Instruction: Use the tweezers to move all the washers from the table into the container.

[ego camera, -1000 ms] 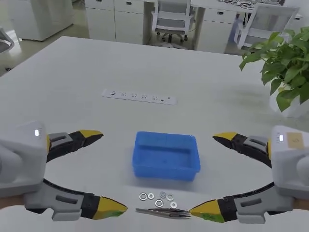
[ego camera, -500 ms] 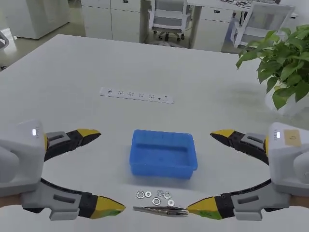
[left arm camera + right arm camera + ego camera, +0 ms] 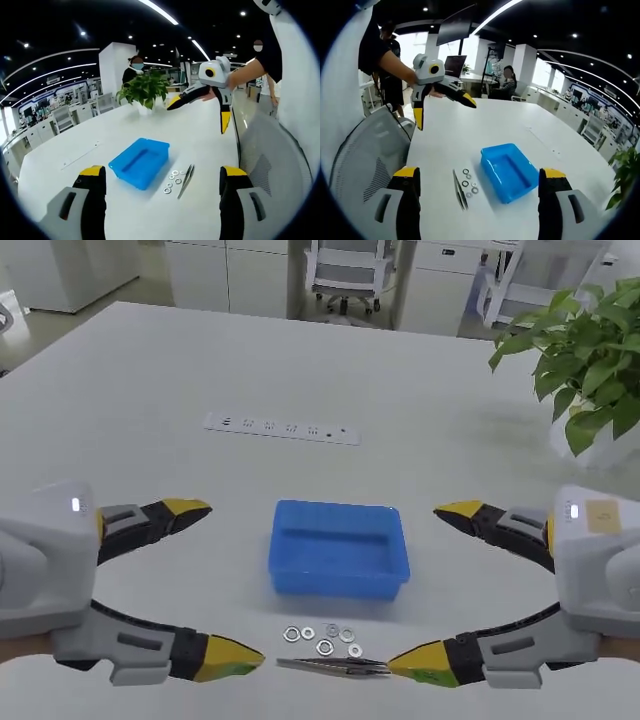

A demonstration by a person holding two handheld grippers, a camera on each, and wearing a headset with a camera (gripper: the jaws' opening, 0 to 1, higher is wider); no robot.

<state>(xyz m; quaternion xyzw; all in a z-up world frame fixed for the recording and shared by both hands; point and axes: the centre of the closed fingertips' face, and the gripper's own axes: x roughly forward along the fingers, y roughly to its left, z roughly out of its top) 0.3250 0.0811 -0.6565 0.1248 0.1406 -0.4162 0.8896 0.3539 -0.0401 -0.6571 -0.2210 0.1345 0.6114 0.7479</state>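
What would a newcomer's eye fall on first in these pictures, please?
The bright blue container stands out first, empty at the middle of the pale table, flanked by the open left gripper and right gripper with their yellow-tipped jaws. Just in front of it, nearer the person, lie a small cluster of washers and the tweezers beside them. A green potted plant sits at the table's far right.

This is an open-plan office: a big white table (image 3: 150, 370) with a power strip (image 3: 281, 428) lying on it, and swivel chairs (image 3: 345, 270) and low white cabinets (image 3: 215, 270) behind. Rows of desks (image 3: 60, 117) run under long ceiling light strips (image 3: 157, 11). A potted plant (image 3: 590, 360) sits near the table's edge.
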